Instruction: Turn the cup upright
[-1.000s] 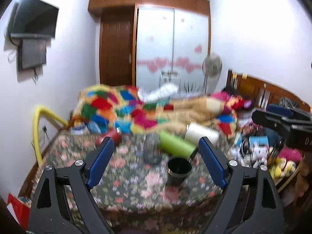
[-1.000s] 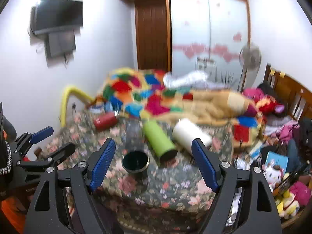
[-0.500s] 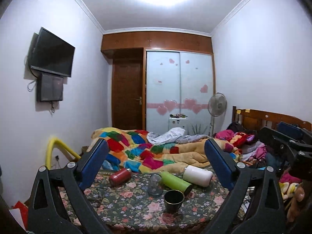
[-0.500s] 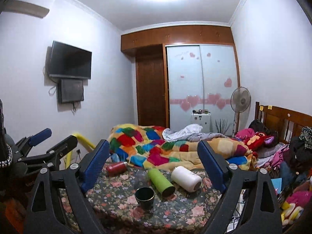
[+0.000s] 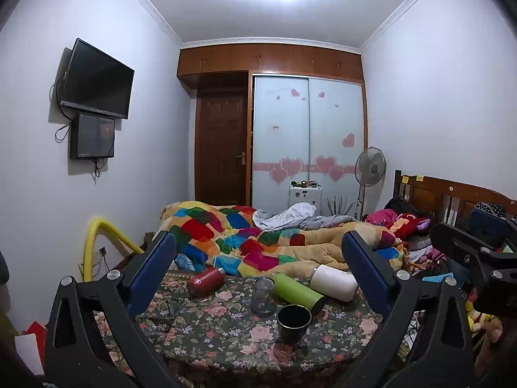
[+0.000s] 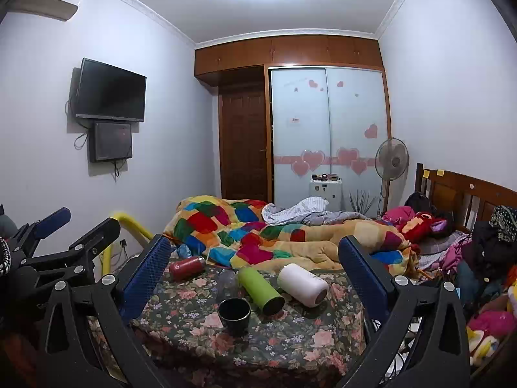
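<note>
On a floral-cloth table (image 5: 206,333) (image 6: 290,339) a dark cup (image 5: 293,322) (image 6: 234,316) stands upright at the front. Behind it a clear glass (image 5: 263,296) (image 6: 227,283) stands. A green cup (image 5: 299,289) (image 6: 261,290), a white cup (image 5: 334,282) (image 6: 303,284) and a red cup (image 5: 205,281) (image 6: 186,267) lie on their sides. My left gripper (image 5: 258,268) is open and empty, held back from the table. My right gripper (image 6: 253,268) is also open and empty, also held back.
A bed with a patchwork quilt (image 5: 245,236) lies behind the table. A yellow rail (image 5: 97,236) stands left, a fan (image 5: 370,168) and a wooden headboard (image 5: 452,197) right. Toys and clothes (image 6: 491,291) pile up at the right.
Both grippers have pulled back and tilted up from close over the table. The cups now look smaller and lower in both views. Nothing on the table has moved.
</note>
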Demonstrator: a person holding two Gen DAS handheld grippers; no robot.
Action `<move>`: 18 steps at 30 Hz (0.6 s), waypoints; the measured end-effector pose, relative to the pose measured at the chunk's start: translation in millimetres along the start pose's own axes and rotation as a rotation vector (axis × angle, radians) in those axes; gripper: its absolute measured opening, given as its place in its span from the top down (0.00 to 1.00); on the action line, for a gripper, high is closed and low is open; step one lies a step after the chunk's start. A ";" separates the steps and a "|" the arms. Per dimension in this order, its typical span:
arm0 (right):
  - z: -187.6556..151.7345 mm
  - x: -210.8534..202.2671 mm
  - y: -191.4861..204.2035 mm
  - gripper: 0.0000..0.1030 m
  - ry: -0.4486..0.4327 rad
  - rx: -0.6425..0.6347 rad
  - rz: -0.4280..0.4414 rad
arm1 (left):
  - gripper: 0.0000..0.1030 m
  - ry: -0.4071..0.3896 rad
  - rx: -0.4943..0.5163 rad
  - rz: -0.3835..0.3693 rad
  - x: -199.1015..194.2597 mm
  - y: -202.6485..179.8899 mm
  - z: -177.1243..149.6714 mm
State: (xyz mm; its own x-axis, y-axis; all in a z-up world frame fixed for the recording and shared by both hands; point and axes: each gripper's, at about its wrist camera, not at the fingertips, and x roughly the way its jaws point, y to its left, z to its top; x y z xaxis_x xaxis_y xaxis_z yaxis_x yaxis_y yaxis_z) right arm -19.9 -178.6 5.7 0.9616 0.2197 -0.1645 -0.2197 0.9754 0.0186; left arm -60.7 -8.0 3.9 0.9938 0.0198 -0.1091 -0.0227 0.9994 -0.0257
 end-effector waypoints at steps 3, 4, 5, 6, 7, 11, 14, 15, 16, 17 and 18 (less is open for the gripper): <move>-0.5 -5.1 -0.1 0.00 0.008 0.006 0.006 | 0.00 0.004 -0.003 0.002 1.8 0.9 -1.3; -0.5 -4.8 -0.3 0.00 0.011 0.006 0.008 | 0.00 0.006 -0.003 0.000 2.2 1.1 -1.8; -0.8 -4.7 -0.4 0.00 0.013 0.005 0.008 | 0.00 0.008 -0.004 -0.001 3.1 1.0 -2.1; -1.1 -5.6 -1.0 0.00 0.015 0.004 0.007 | 0.00 0.009 -0.005 -0.002 3.7 1.1 -2.5; -1.2 -6.6 -0.5 0.00 0.016 0.002 0.006 | 0.00 0.010 -0.004 -0.002 4.2 0.8 -2.9; -0.9 -6.5 0.6 0.00 0.020 0.001 0.006 | 0.00 0.015 -0.002 -0.004 6.1 -0.2 -3.8; -0.4 -5.9 0.6 0.00 0.026 0.003 0.009 | 0.00 0.017 -0.001 -0.006 7.0 -0.8 -3.9; -0.9 -5.0 0.7 0.00 0.028 0.004 0.010 | 0.00 0.017 0.000 -0.008 7.3 -1.5 -4.4; -0.9 -5.5 0.8 0.00 0.028 0.004 0.010 | 0.00 0.018 0.001 -0.009 7.7 -1.9 -4.5; -0.7 -4.9 1.0 0.00 0.029 0.003 0.009 | 0.00 0.019 0.002 -0.010 8.4 -2.3 -4.8; -0.9 -5.0 0.9 0.00 0.030 0.003 0.009 | 0.00 0.019 0.003 -0.009 8.8 -2.9 -5.1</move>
State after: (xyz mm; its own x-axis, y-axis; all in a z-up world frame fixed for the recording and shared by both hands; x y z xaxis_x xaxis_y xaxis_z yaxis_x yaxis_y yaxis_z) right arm -25.1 -178.8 5.7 0.9542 0.2280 -0.1938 -0.2278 0.9734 0.0233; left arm -52.4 -10.9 -2.0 0.9917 0.0102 -0.1281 -0.0133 0.9996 -0.0236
